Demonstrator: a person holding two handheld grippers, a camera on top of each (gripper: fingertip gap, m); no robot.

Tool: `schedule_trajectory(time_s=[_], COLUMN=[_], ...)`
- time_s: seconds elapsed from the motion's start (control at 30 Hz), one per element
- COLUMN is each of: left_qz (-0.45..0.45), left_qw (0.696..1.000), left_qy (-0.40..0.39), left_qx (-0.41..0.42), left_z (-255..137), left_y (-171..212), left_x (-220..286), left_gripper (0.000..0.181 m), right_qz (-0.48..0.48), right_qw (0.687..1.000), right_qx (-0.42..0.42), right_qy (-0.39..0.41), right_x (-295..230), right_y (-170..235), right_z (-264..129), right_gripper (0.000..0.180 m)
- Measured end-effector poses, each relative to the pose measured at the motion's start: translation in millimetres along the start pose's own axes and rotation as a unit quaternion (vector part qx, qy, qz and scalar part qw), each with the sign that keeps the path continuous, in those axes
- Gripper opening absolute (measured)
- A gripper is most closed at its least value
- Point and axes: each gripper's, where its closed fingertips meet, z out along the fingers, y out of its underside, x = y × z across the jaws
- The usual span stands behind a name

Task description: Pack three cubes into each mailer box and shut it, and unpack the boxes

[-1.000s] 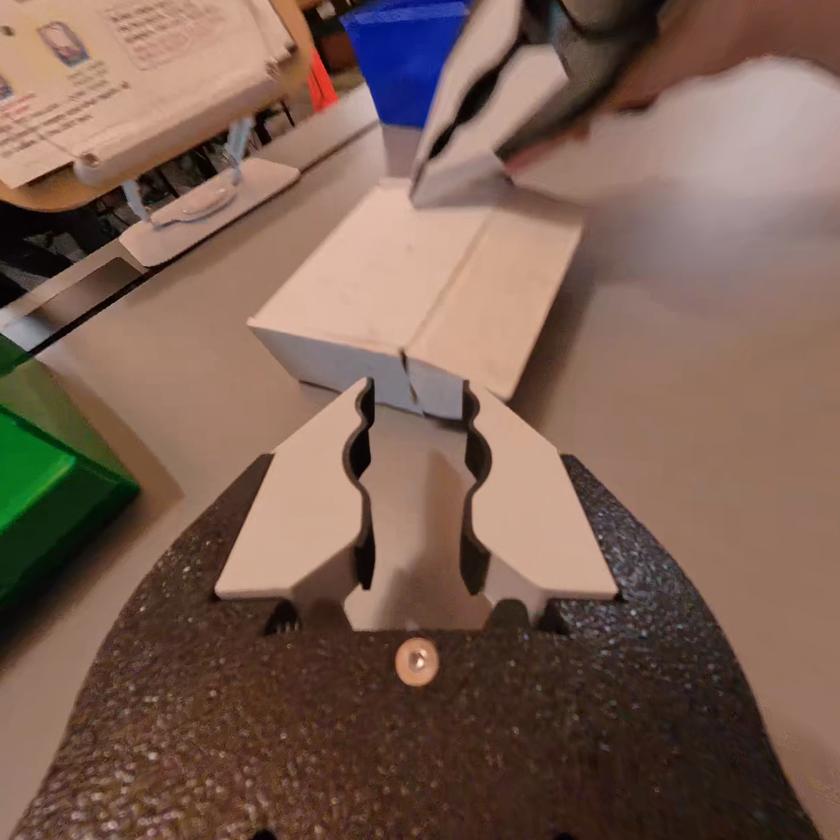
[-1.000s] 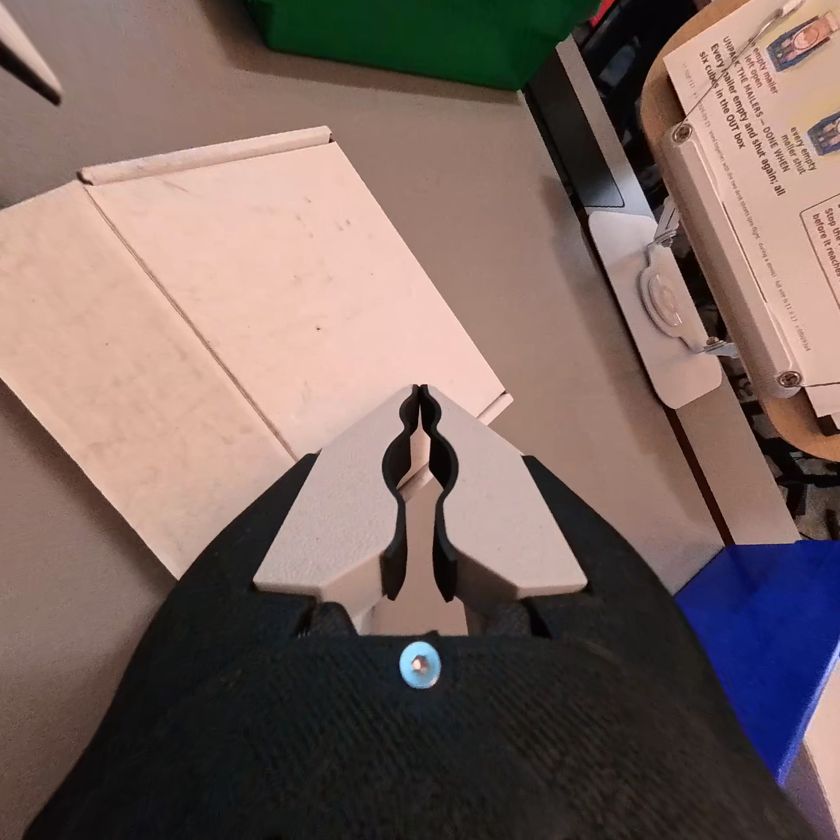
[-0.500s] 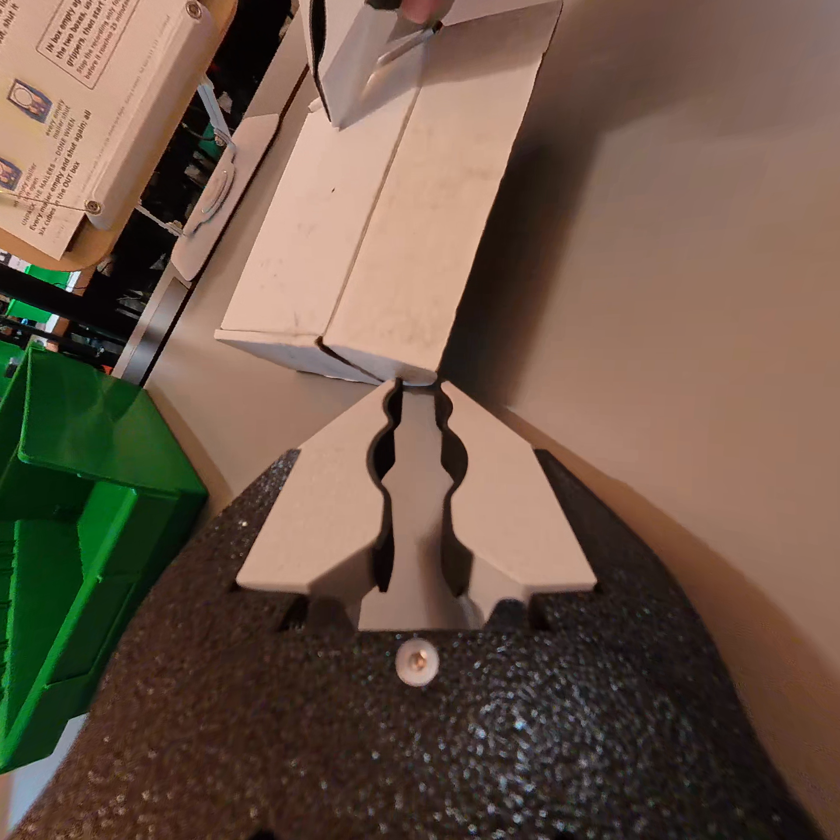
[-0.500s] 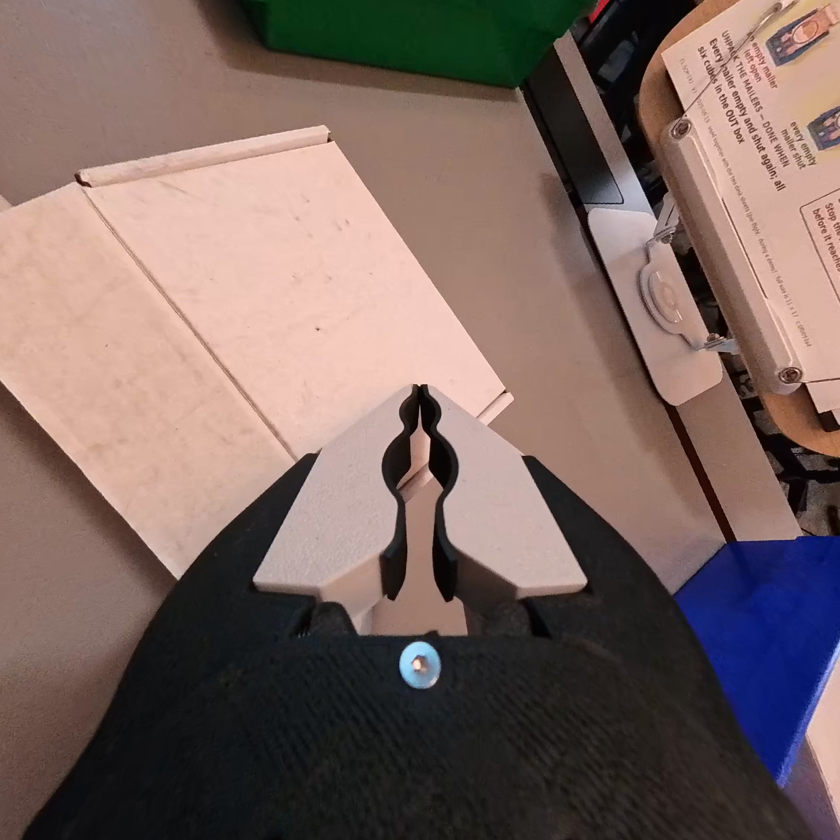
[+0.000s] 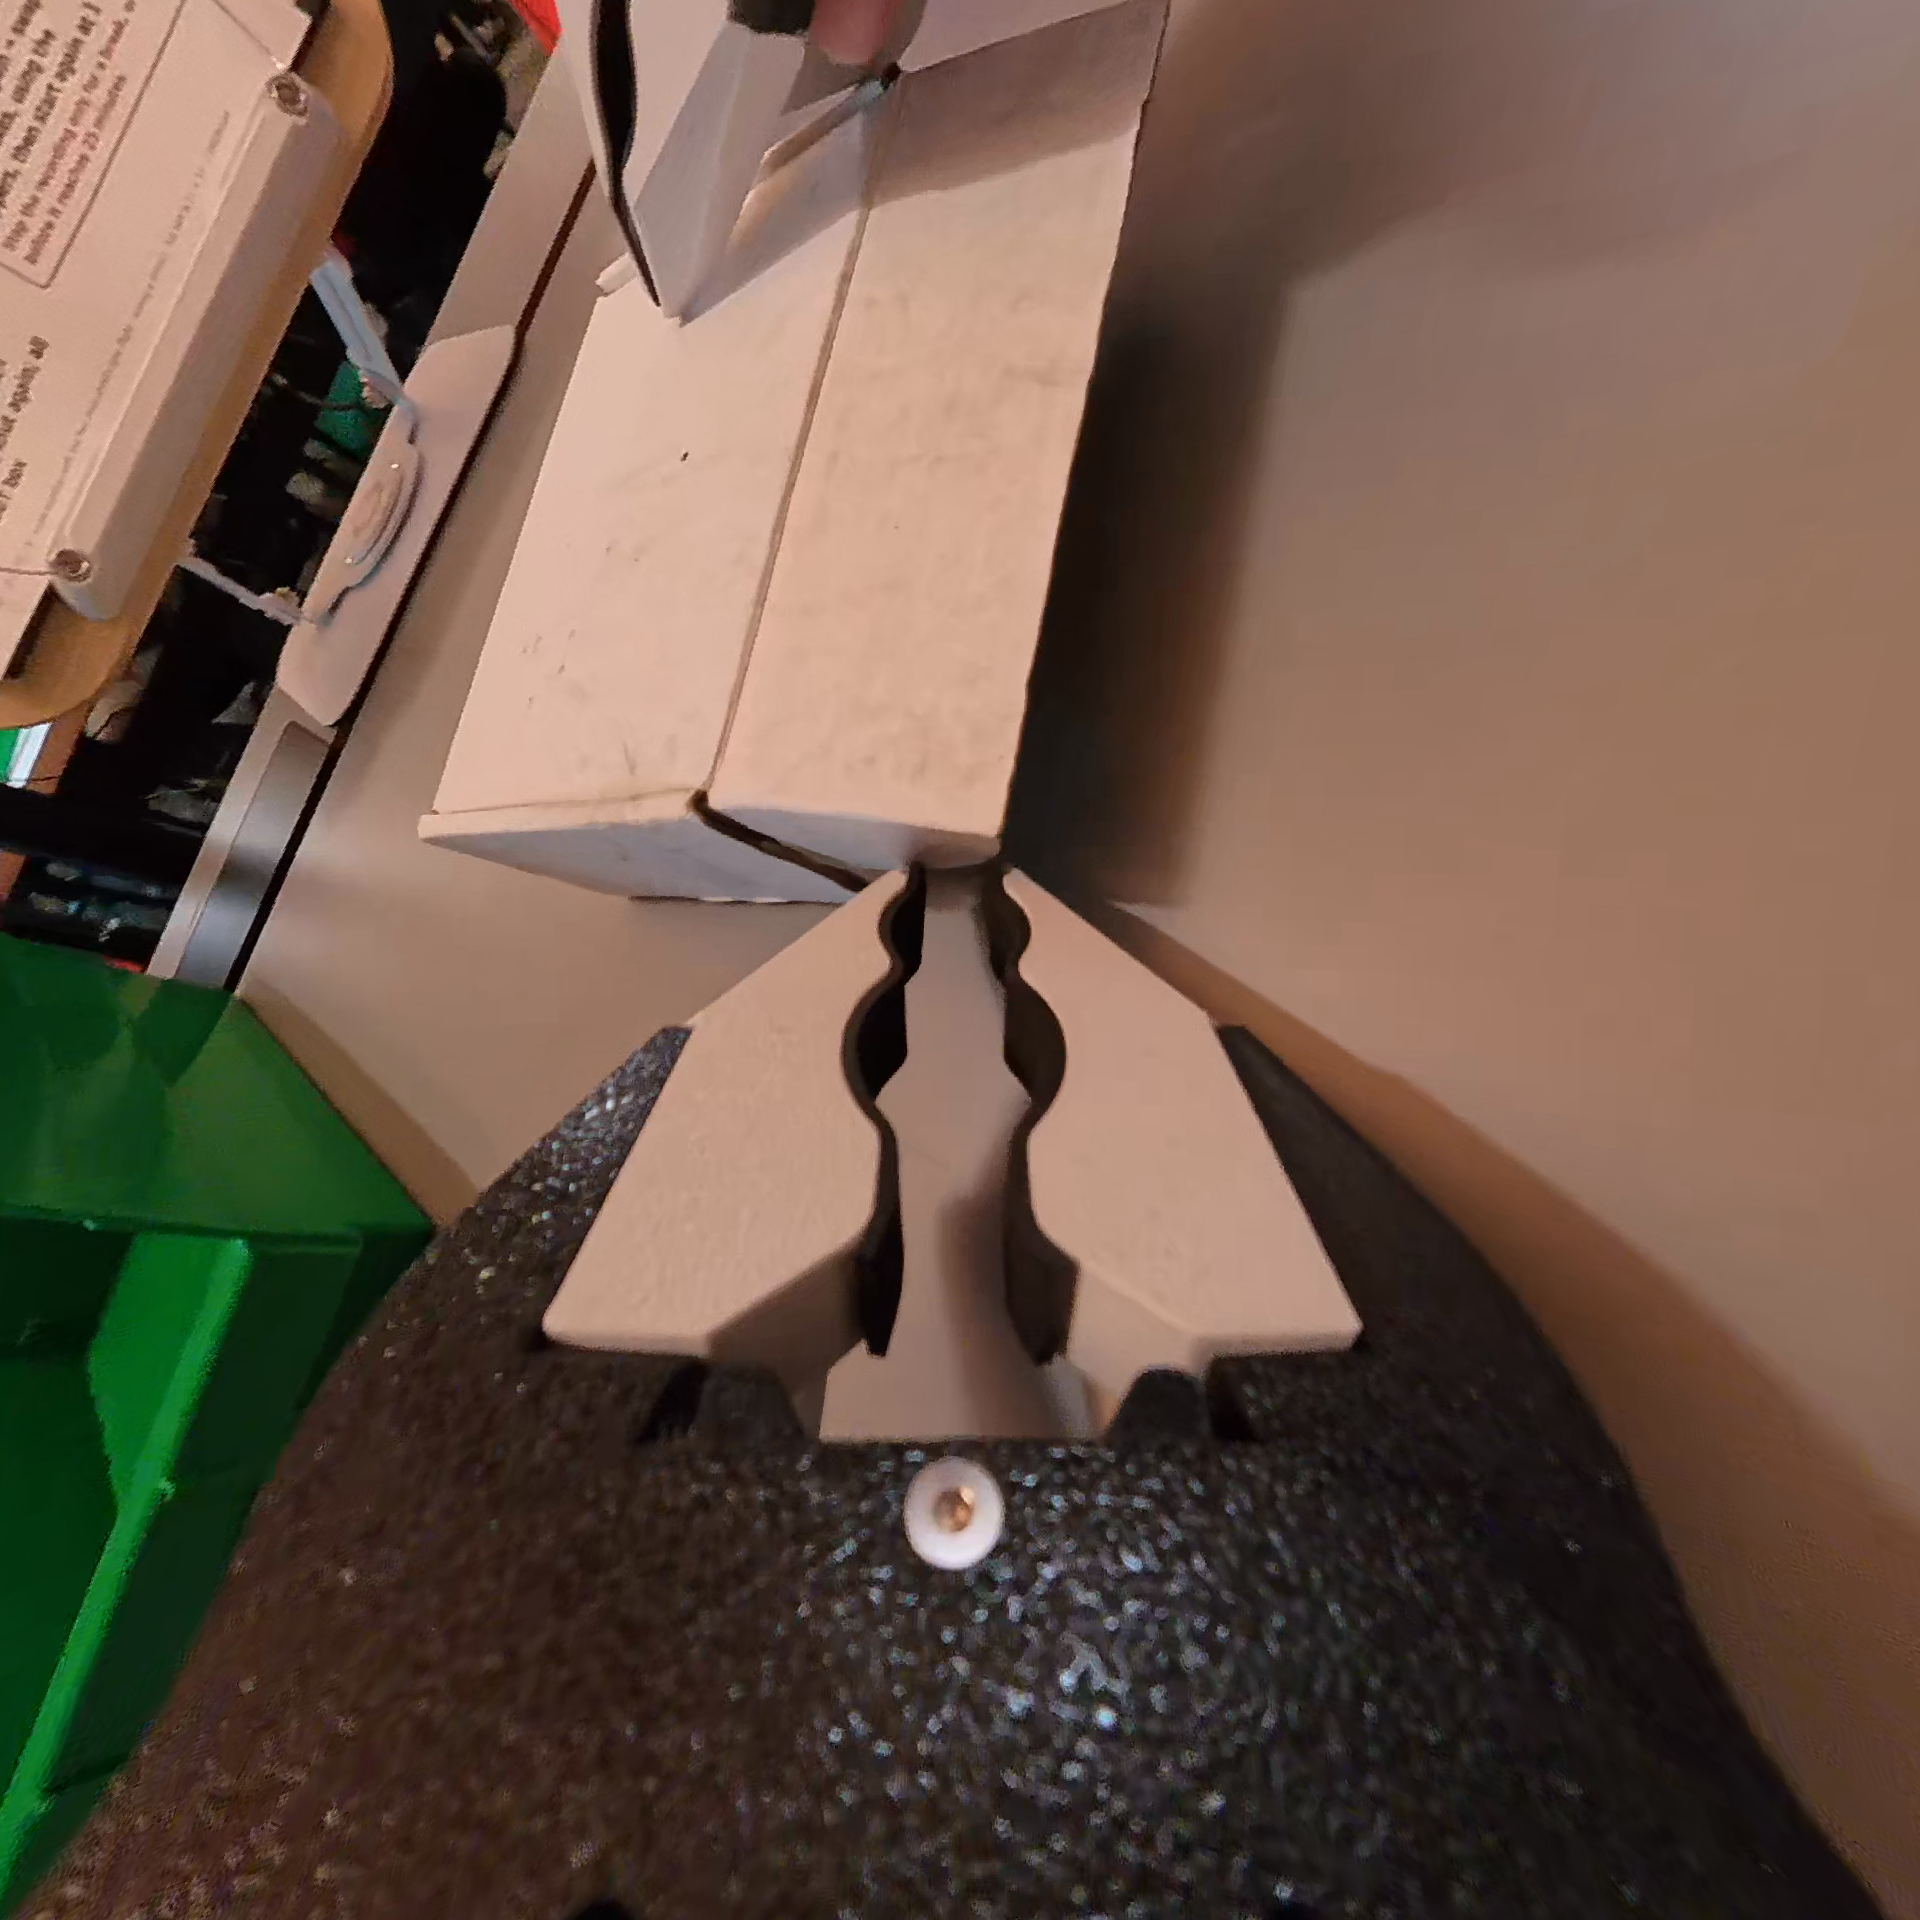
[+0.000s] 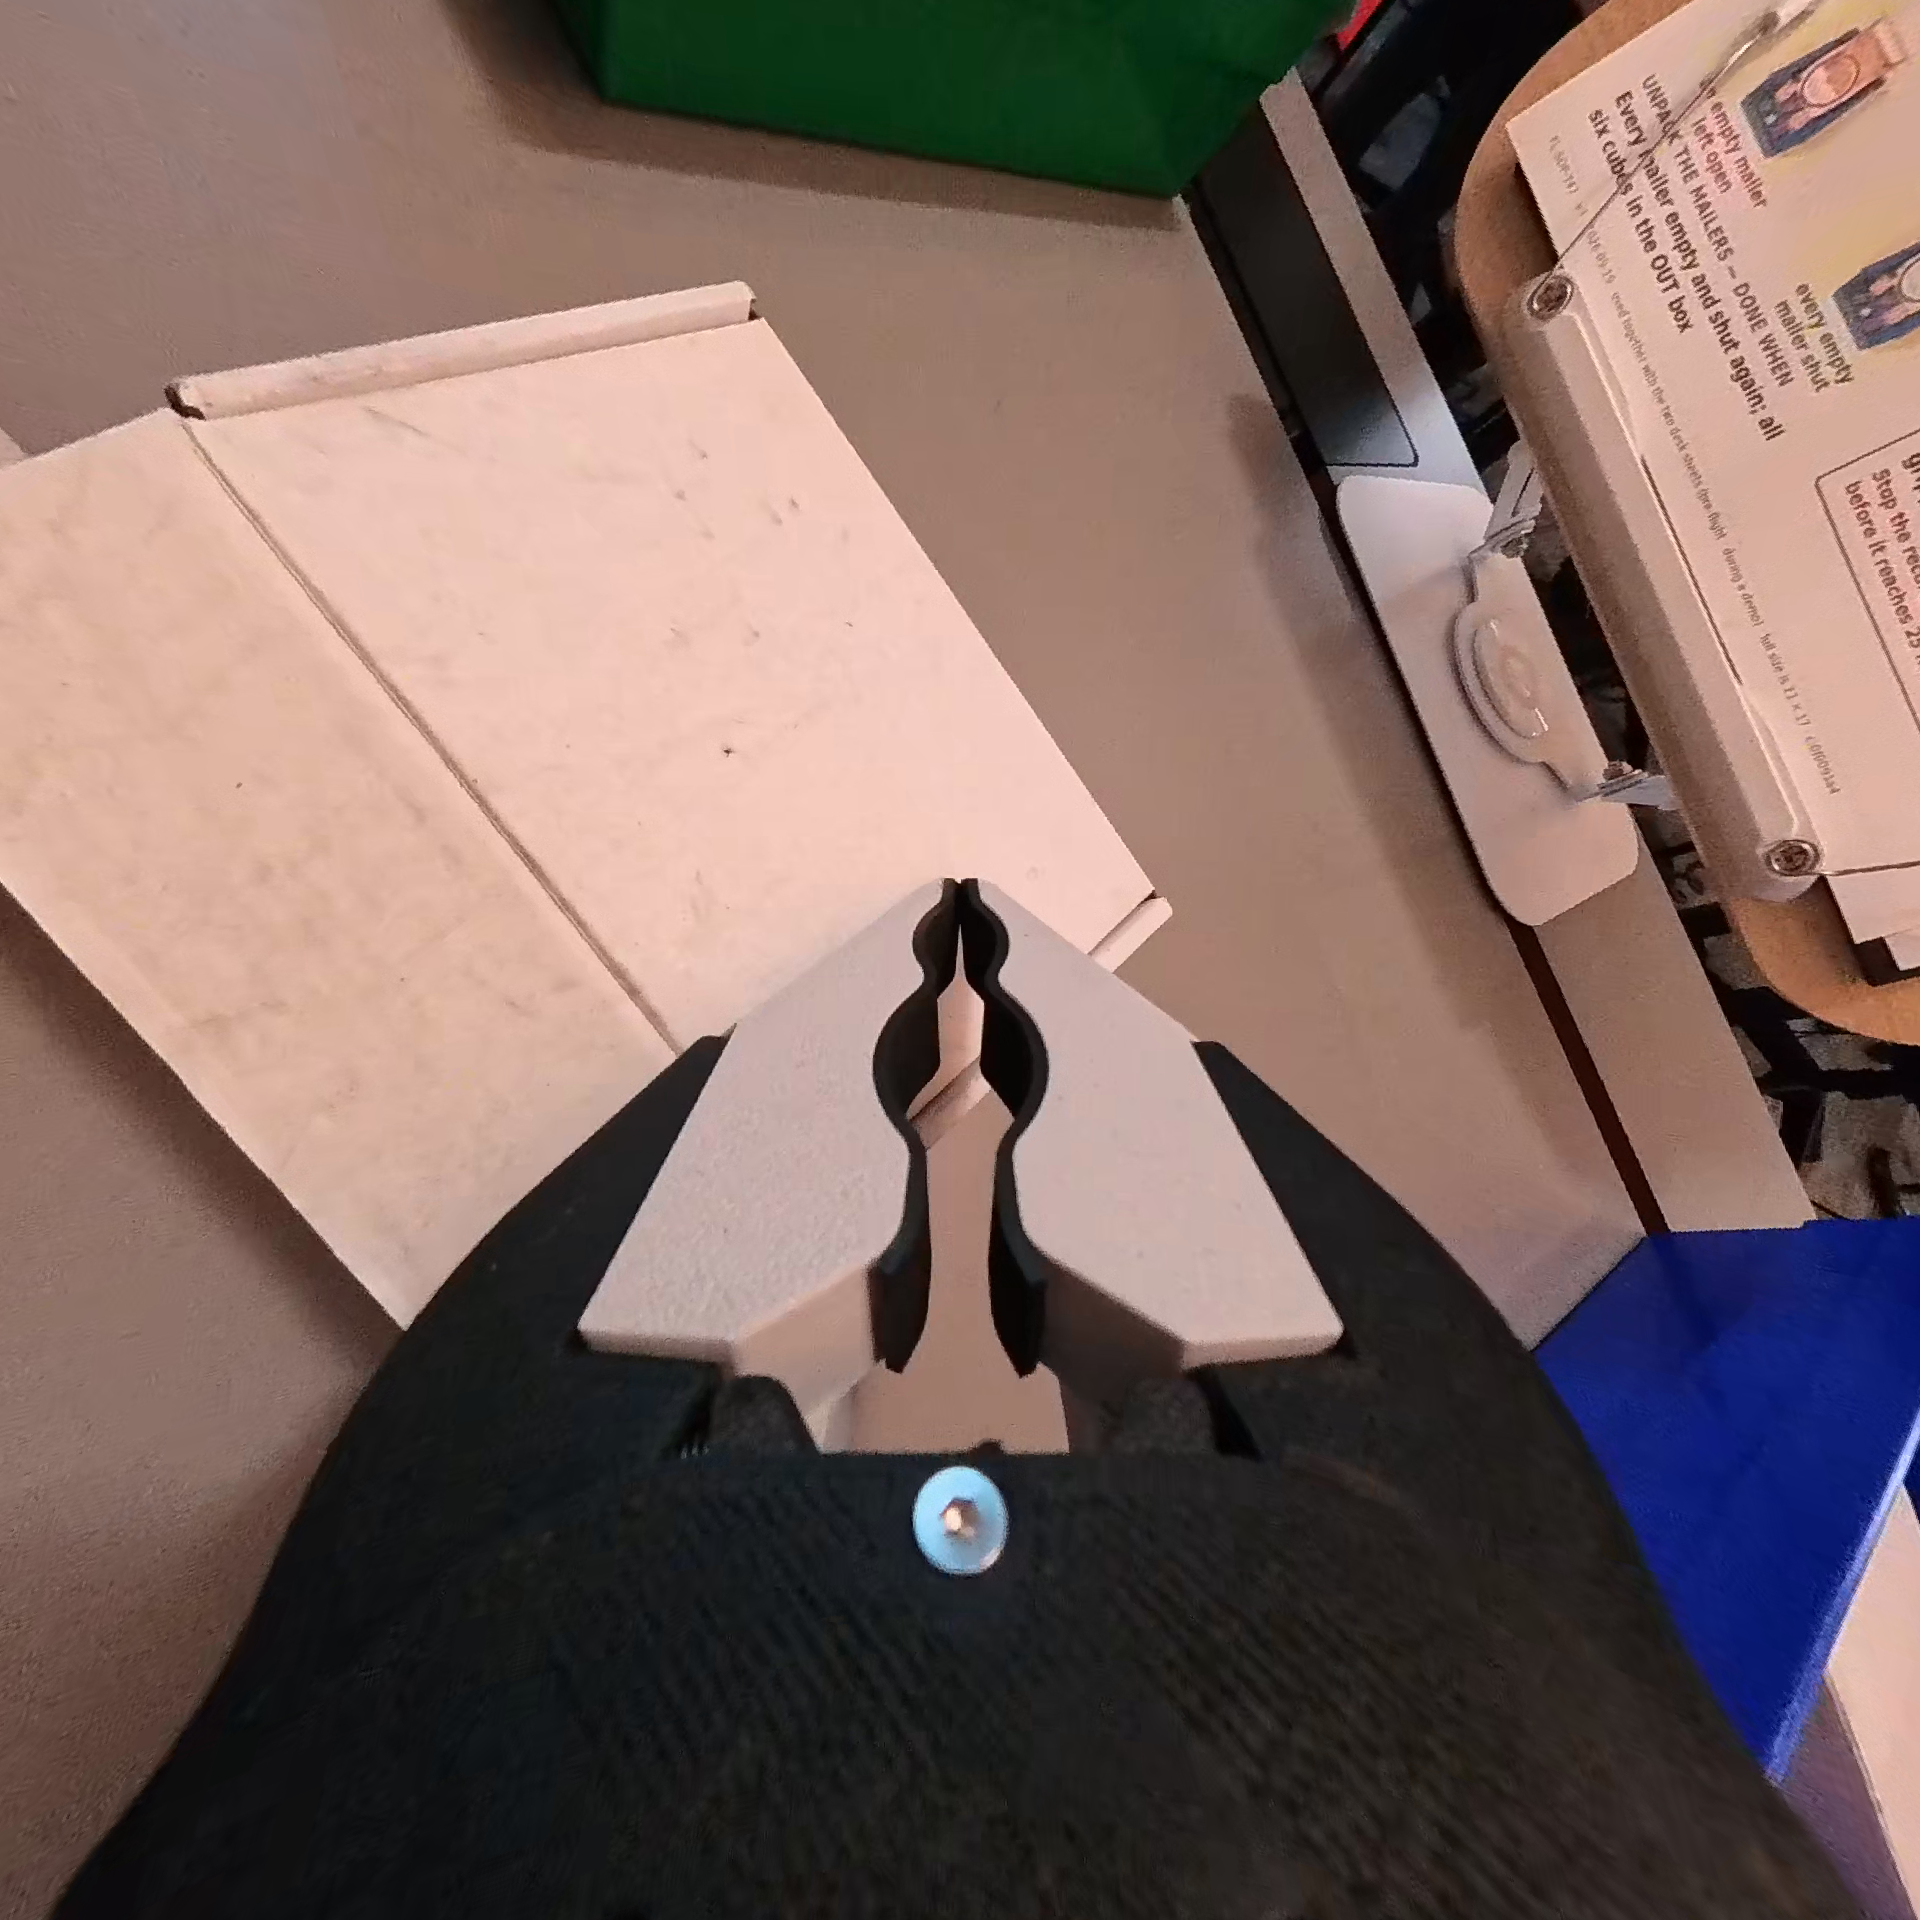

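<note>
Bare table (image 5: 1507,727) right of the mailer box (image 5: 790,499); green bin (image 5: 156,1247) close on its left.

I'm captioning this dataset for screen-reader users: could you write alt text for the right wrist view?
The right hand-held gripper, its fingers closed together, sits over the near corner of a shut white mailer box lying flat on a grey table. A green bin stands beyond the box, a blue bin at lower right, and a clipboard of printed sheets on the right.

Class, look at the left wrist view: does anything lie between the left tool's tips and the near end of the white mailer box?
Nothing visible does. The left tool, slightly open, sits right at the near edge of the mailer box. The right tool is at the far end; the green bin stands off to the side.
</note>
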Motion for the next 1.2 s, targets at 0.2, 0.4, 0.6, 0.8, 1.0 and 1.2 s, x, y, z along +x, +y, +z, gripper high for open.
schedule_trajectory(time_s=[0.2, 0.4, 0.6, 0.8, 1.0, 1.2], left_qz=[0.003, -0.025, -0.109, -0.313, -0.315, -0.281], left_qw=[0.999, 0.999, 0.985, 0.938, 0.944, 0.957], left_qy=[0.035, 0.028, 0.077, 0.055, 0.083, 0.067], left_qx=[0.017, 0.028, 0.112, 0.141, 0.052, 0.04], left_z=[1, -10, -30, -23, 5, 9], left_y=[-4, -1, -23, -33, -12, -10], left_x=[4, 0, 1, -36, -34, -35], left_gripper=[0.013, 0.032, 0.041, 0.071, 0.054, 0.049], right_qz=[0.002, 0.01, 0.002, 0.007, 0.016, 0.03], right_qw=[1.0, 1.0, 1.0, 1.0, 1.0, 0.999], right_qx=[-0.001, 0.003, -0.001, 0.002, 0.005, 0.014], right_qy=[-0.001, -0.003, 0.003, 0.004, -0.01, -0.02], right_x=[0, 0, 0, 0, -1, -2], right_y=[0, 0, 0, 0, 0, 1], right_z=[0, 0, 0, -1, -1, -2], right_gripper=[0.0, 0.0, 0.0, 0.0, 0.0, 0.0])
